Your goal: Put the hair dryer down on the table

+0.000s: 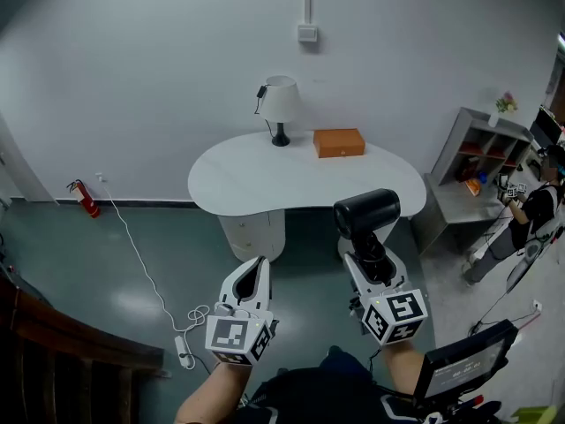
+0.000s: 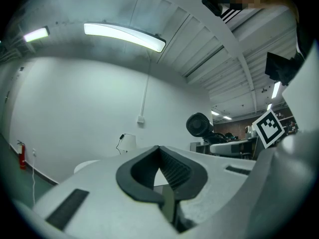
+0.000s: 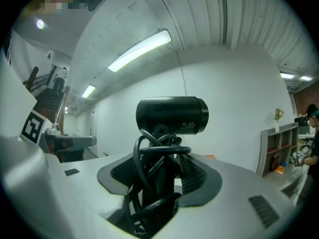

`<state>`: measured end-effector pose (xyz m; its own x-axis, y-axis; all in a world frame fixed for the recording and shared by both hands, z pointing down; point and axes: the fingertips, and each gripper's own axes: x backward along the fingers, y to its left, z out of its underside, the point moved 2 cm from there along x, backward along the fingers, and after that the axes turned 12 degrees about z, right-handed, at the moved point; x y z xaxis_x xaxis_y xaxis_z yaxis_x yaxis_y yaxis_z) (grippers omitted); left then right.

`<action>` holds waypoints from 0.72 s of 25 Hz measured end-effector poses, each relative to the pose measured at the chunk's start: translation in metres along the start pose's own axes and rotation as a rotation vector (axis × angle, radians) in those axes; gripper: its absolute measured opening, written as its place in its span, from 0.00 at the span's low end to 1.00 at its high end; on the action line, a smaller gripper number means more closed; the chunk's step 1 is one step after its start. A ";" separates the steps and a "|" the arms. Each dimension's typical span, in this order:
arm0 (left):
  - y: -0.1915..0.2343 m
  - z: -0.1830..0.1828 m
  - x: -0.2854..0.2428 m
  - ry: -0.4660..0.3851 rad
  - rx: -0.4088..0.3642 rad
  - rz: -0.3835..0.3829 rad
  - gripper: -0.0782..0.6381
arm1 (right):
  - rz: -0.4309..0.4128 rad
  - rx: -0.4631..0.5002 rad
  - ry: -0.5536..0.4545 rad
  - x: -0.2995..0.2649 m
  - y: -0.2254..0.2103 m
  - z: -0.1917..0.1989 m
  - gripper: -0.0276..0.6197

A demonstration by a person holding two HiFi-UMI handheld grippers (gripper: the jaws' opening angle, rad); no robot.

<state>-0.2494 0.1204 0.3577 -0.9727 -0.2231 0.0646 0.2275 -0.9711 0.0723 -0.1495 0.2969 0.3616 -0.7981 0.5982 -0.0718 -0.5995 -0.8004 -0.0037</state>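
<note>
"Head view shows the hair dryer (image 1: 366, 212) up in the air," says the first observer, "just at the near right edge of the white table (image 1: 265, 188), and not resting on it. The right gripper (image 1: 372, 256) has its fingers clamped on the handle. The black cord (image 3: 155, 156) is wound around that handle, so it sits between the pads too."

"And the left gripper (image 1: 258, 272)?" asks the second.

"Its fingers are together, with nothing between them. It hangs to the left of the dryer, apart from it."

"What can go wrong from here?"

"Two things, I think. The heavy barrel is at the top, so if the dryer is set down upright, or too near the rounded edge, it may tip and fall to the floor. Also the cord loops lie against the pads. When the fingers open, a loop may catch and pull the dryer back."

"Is the far side a danger?"

"Less so. The lamp (image 1: 280, 104) and the orange box (image 1: 339, 142) stand at the far edge, well apart from the dryer."

"What is inside the box?"

"It is closed, so its contents cannot be told. The grey shelf unit (image 1: 481, 140) at the right holds small things in its compartments, but they are too small to name."
</note>
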 end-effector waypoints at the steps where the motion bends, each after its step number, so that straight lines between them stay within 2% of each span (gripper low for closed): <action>1: 0.003 0.001 -0.001 0.002 0.001 -0.003 0.12 | -0.006 0.008 0.001 -0.004 0.001 0.000 0.42; 5: 0.012 0.003 -0.012 0.007 -0.010 -0.012 0.12 | -0.031 0.015 -0.004 -0.024 0.000 0.000 0.42; 18: 0.059 0.003 -0.093 0.024 -0.016 -0.148 0.12 | -0.161 0.042 -0.006 -0.138 -0.035 -0.006 0.42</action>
<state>-0.1454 0.0836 0.3589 -0.9964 -0.0789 0.0309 0.0808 -0.9947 0.0639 -0.0187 0.2421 0.3659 -0.6921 0.7185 -0.0681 -0.7212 -0.6921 0.0272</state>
